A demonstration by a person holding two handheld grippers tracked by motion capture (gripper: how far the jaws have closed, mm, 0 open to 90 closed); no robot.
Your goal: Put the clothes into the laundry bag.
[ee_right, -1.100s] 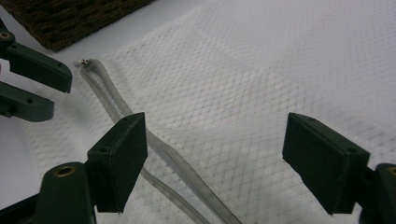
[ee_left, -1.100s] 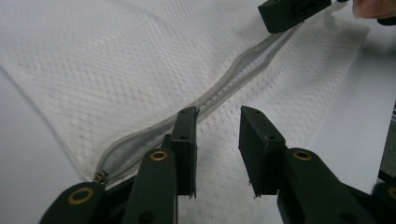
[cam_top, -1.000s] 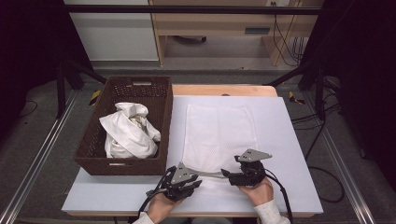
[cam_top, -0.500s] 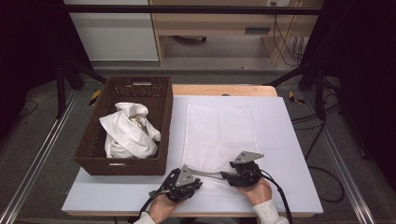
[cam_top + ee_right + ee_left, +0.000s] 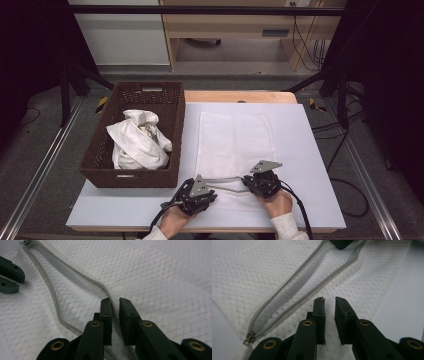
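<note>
A white mesh bag (image 5: 235, 135) lies flat on the white table (image 5: 310, 165), its grey zipper (image 5: 294, 285) open along the near end. The zipper pull (image 5: 249, 338) sits at the end by my left gripper. My left gripper (image 5: 215, 185) (image 5: 329, 300) rests on the bag beside the opening, jaws a narrow slot apart with mesh pinched between them; they have just eased open slightly. My right gripper (image 5: 248, 182) (image 5: 115, 301) has just been closing and now clamps one zipper edge (image 5: 113, 307), which rises a little off the bag between the two grippers.
A dark wicker basket (image 5: 130, 177) stands at the table's left with crumpled white cloth (image 5: 137, 142) inside. Bare table runs right of the bag and along the near edge. The left gripper's jaws (image 5: 10, 277) show at the upper left of the right gripper view.
The right gripper has edged slightly left toward the left one. The left hand and the bag have stayed where they were.
</note>
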